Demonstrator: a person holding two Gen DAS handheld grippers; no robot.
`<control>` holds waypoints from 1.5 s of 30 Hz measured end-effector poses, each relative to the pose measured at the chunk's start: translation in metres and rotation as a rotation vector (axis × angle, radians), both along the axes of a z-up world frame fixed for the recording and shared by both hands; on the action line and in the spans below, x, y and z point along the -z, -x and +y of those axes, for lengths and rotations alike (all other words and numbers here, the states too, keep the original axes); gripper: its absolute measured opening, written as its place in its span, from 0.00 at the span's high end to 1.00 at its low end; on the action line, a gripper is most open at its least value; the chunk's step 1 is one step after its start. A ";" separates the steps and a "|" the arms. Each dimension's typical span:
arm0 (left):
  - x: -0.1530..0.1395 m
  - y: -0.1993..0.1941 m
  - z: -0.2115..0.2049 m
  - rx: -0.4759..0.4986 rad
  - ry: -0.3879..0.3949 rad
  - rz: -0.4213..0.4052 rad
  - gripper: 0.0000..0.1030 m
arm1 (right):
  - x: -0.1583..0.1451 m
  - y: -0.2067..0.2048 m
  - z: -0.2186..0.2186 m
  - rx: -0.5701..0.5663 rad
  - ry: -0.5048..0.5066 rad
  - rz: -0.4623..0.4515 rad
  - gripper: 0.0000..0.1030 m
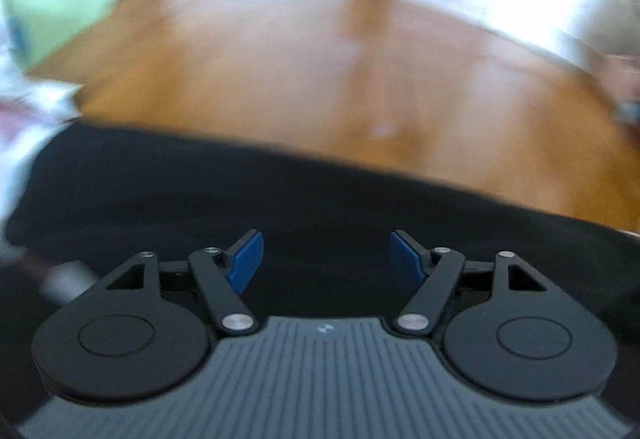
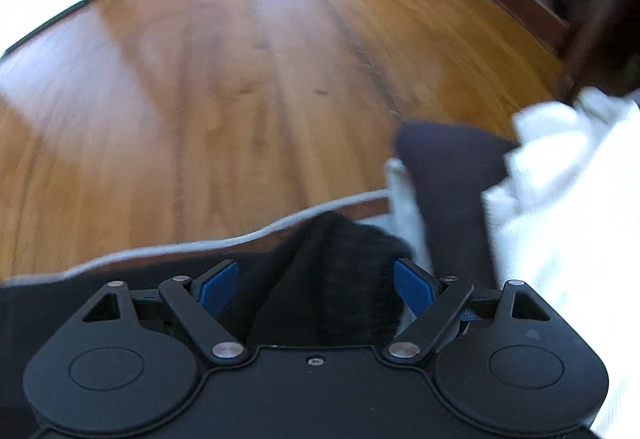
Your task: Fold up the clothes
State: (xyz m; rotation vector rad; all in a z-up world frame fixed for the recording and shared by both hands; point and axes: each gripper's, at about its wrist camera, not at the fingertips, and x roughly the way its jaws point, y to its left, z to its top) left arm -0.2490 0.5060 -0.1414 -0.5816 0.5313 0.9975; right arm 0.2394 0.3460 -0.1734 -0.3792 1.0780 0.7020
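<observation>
Both views are pretty smeared, so take this with a grain of salt, but the thing to orient by is the black garment (image 1: 280,207), spread on what looks like a dark mat with a pale edge (image 2: 168,249) on the wooden floor (image 1: 320,59). The left gripper (image 1: 326,259) hangs over the near part of that black garment with its blue pads well apart and nothing pinched between them, just cloth lying underneath. The right gripper (image 2: 316,289) is the same story: jaws spread wide, empty, over a spot where the black fabric bunches into a ridge. Off to the right of the garment there's a white cloth pile (image 2: 560,199) with a darker bluish piece (image 2: 448,175) draped against it, so more laundry is waiting. My guess is they're between folds, lining up for the next grab. To do it well I'd say slow down first, since everything's blurry, then bring each gripper down onto a matching corner or edge of the black garment rather than the middle, and pinch only the top layer. That bunched ridge on the right should be flattened out before folding, or the crease gets lumpy. Also keep clear of the white pile so nothing gets dragged along.
</observation>
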 end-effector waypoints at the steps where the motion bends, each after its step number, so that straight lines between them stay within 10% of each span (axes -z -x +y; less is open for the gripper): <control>1: -0.003 -0.019 -0.007 0.086 -0.022 -0.024 0.31 | 0.001 -0.003 0.001 0.017 0.008 -0.012 0.15; 7: 0.011 -0.132 -0.037 0.508 -0.005 0.009 0.12 | 0.032 -0.035 0.005 0.063 0.056 0.260 0.18; 13: 0.062 -0.218 -0.044 0.644 -0.162 0.440 0.07 | 0.067 -0.050 -0.026 0.159 -0.161 0.691 0.40; 14: 0.061 -0.218 -0.042 0.654 -0.187 0.408 0.11 | 0.066 -0.050 -0.027 0.150 -0.192 0.679 0.51; 16: 0.055 -0.215 -0.028 0.645 -0.137 0.327 0.71 | 0.054 -0.045 -0.028 0.066 -0.253 0.588 0.85; 19: 0.040 -0.204 -0.002 0.554 -0.066 0.215 0.93 | 0.025 -0.041 -0.038 -0.067 -0.389 0.444 0.86; 23: 0.018 -0.166 0.033 0.378 0.031 -0.042 0.93 | -0.009 -0.039 -0.069 -0.184 -0.656 0.485 0.86; 25: 0.018 -0.149 0.040 0.341 0.093 -0.123 0.93 | -0.007 -0.040 -0.077 -0.217 -0.719 0.656 0.86; 30: 0.029 -0.117 0.007 0.460 0.114 -0.002 0.94 | 0.007 0.025 -0.077 -0.458 -0.304 0.511 0.85; 33: 0.042 -0.093 -0.019 0.506 0.104 0.088 0.94 | 0.051 0.079 -0.089 -0.622 -0.146 0.580 0.78; 37: 0.054 -0.069 -0.027 0.431 0.150 0.067 0.94 | 0.072 0.080 -0.098 -0.529 -0.176 0.621 0.76; 41: 0.049 -0.068 -0.025 0.403 0.184 0.015 0.94 | 0.046 0.050 -0.098 -0.387 -0.341 0.648 0.36; 45: 0.051 -0.077 -0.029 0.417 0.173 0.045 0.94 | 0.040 0.026 -0.102 -0.217 -0.442 0.716 0.28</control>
